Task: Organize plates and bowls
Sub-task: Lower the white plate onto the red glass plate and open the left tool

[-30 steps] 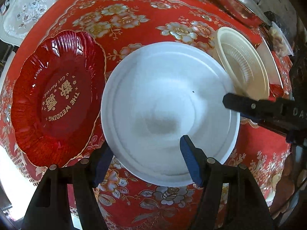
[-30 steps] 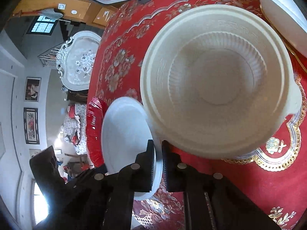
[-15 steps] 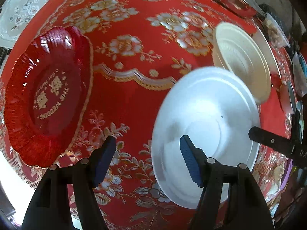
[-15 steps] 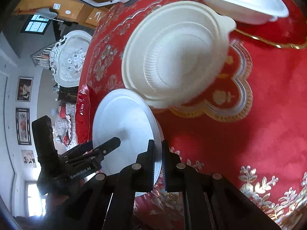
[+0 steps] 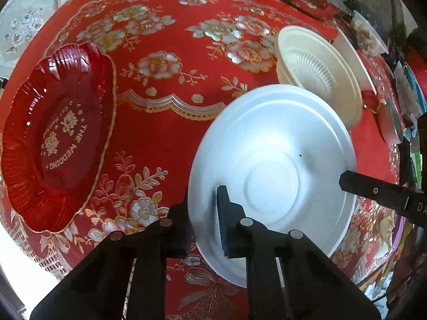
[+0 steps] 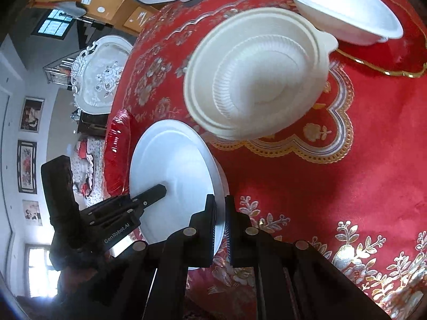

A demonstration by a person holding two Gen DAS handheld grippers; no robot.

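**Kid:** White foam, is that what the big plate (image 5: 272, 160) is made of?

**Helper:** It looks like it. I think it is very light and a bit bendy, so it could crack if you squeeze too hard.

**Kid:** Where is it?

**Helper:** On the red flowered tablecloth (image 5: 170, 138), close to the near edge of the table. The cream ribbed bowl (image 5: 317, 77) sits just behind it, toward the far edge. The red wedding plate (image 5: 56, 138) is well apart, by the left edge.

**Kid:** Who has hold of it?

**Helper:** Both grippers. The left gripper (image 5: 204, 220) has one finger under the rim and the blue pad (image 5: 222, 221) on top, pinching the rim. The right gripper (image 6: 219, 226) has its fingers almost together, with the thin rim squeezed between them on the other side.

**Kid:** Is the rim the best spot?

**Helper:** I think so. The rim is stiffer than the flat middle. Holding two sides should keep it level.

**Kid:** What else is there?

**Helper:** Another white bowl (image 6: 339, 8) near the far edge.
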